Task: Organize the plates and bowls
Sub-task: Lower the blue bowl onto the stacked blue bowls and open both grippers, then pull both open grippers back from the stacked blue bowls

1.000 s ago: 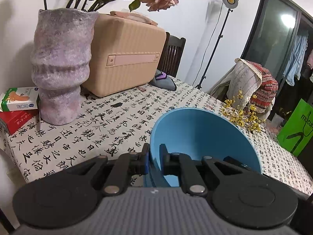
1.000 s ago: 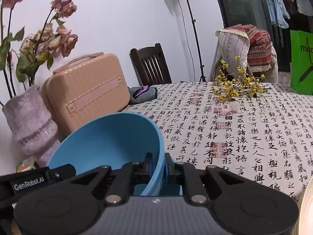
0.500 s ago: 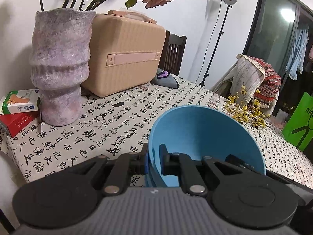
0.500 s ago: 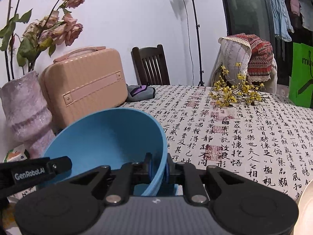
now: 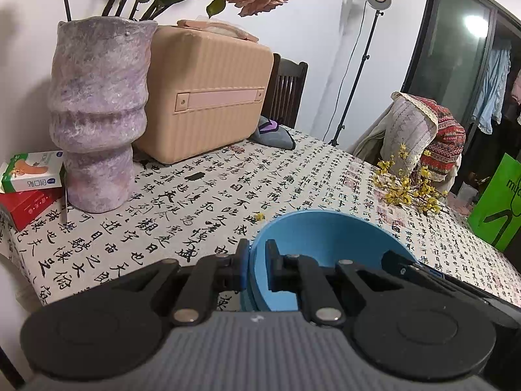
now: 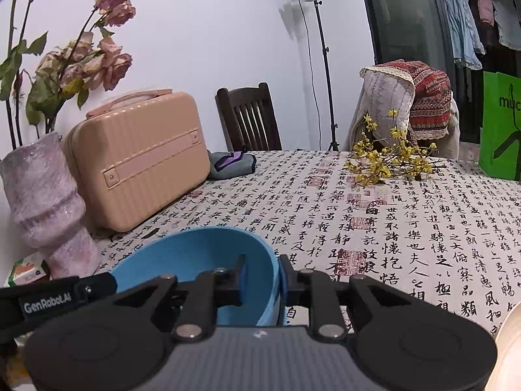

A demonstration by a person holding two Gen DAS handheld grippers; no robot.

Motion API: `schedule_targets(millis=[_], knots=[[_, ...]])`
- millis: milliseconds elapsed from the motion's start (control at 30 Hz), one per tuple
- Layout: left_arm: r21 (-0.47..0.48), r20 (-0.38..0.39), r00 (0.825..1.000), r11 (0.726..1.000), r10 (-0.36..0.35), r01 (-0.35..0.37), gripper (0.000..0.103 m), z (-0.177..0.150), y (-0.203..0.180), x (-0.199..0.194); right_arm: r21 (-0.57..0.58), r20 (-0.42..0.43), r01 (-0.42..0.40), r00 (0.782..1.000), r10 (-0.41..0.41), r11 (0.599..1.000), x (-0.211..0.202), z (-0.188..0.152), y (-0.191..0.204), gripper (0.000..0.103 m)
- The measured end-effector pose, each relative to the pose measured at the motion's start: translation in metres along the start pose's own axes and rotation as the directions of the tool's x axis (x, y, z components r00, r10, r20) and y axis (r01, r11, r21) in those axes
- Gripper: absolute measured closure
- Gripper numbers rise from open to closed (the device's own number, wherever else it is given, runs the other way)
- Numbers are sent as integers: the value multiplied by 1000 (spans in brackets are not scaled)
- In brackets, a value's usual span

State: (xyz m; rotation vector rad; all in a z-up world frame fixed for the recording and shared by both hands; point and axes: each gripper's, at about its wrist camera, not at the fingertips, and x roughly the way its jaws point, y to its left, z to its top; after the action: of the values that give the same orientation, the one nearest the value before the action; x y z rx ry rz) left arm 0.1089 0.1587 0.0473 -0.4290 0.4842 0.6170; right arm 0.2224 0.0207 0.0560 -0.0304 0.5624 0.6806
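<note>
Bowl (image 5: 325,238) of smooth matte blue, round and deep-walled, at 6 o'clock in both wrist views on flat tablecloth (image 5: 195,202) printed with black calligraphy, base hidden behind the gripper bodies. Left gripper (image 5: 257,260) clamped tight on the rim's 9 o'clock side, one black finger inside, one outside. Right gripper (image 6: 263,270) astride the 3 o'clock rim, jaws just eased apart, slim gap beside the inner pad, no pinch; pale curved edge (image 6: 509,342) at 4 o'clock cut off, impossible to identify.
</note>
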Motion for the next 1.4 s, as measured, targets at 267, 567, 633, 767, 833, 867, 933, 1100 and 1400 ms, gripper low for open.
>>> schedule_targets(millis=[267,567,633,767,833,867,933,1100,1400], knots=[[-13,25,999,1000,-24,25,91,3,4,-6,23,20,-34,999,34,999,-4,1,-7,83],[17,148,986,997,-71,69,31,1,7,-37,-22,116,-103,988,105,994,-35,0,-18,13],[26,186,979,997,-79,75,6,-2,9,-48,-46,139,-111,983,116,993,-45,-4,-21,5],[80,264,959,993,-108,89,0,-12,14,-69,-70,181,-114,975,125,991,-64,-15,-32,0],[114,292,949,990,-116,86,0,-20,15,-78,-85,188,-91,976,106,992,-71,-23,-40,0],[125,301,946,988,-123,89,0,-23,16,-81,-87,188,-83,977,98,993,-74,-26,-43,0],[129,303,943,987,-136,100,0,-30,20,-83,-80,179,-77,980,90,994,-81,-34,-53,0],[113,314,937,986,-155,126,0,-46,34,-84,-65,180,-51,982,62,997,-97,-47,-72,0],[84,323,933,986,-161,142,0,-54,64,-75,-86,195,73,979,-55,994,-112,-60,-81,0]])
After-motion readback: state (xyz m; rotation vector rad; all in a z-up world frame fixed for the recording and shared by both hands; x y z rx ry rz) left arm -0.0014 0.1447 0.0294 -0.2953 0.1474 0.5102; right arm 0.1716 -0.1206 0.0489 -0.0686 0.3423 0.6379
